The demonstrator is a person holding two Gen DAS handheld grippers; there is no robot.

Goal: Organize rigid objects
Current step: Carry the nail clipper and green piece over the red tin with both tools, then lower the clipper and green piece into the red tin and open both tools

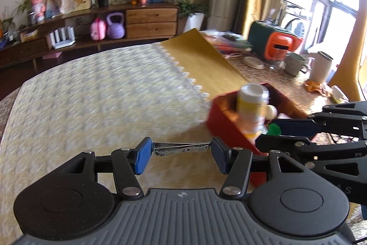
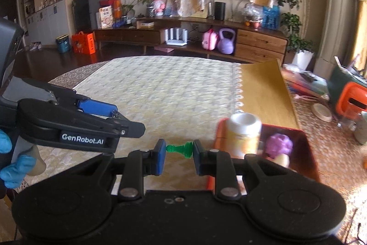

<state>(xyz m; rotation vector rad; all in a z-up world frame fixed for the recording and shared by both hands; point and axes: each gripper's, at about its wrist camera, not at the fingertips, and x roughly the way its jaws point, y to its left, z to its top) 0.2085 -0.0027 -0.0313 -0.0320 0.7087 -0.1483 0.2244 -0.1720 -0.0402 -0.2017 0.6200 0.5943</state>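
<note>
My left gripper [image 1: 181, 149] is shut on a metal nail clipper [image 1: 181, 149], held lengthwise between its blue pads above the cream quilted cloth. My right gripper [image 2: 179, 150] is shut on a green chess pawn [image 2: 180, 149], held sideways. A red box [image 1: 226, 124] stands to the right, also in the right wrist view [image 2: 307, 141]. In it stand a white-capped yellow bottle [image 1: 252, 107] [image 2: 245, 132], a purple object [image 2: 279, 144] and a small pale ball [image 1: 271, 111]. The right gripper shows in the left wrist view [image 1: 284, 132] beside the box, with the green pawn [image 1: 274, 129] at its tip. The left gripper shows at the left of the right wrist view [image 2: 114, 121].
A yellow mat [image 1: 206, 61] lies beyond the box. Cups [image 1: 296, 63], a white jug [image 1: 321, 69] and an orange-green appliance [image 1: 275, 43] crowd the far right of the table. A wooden sideboard [image 2: 259, 43] with a purple kettlebell stands behind.
</note>
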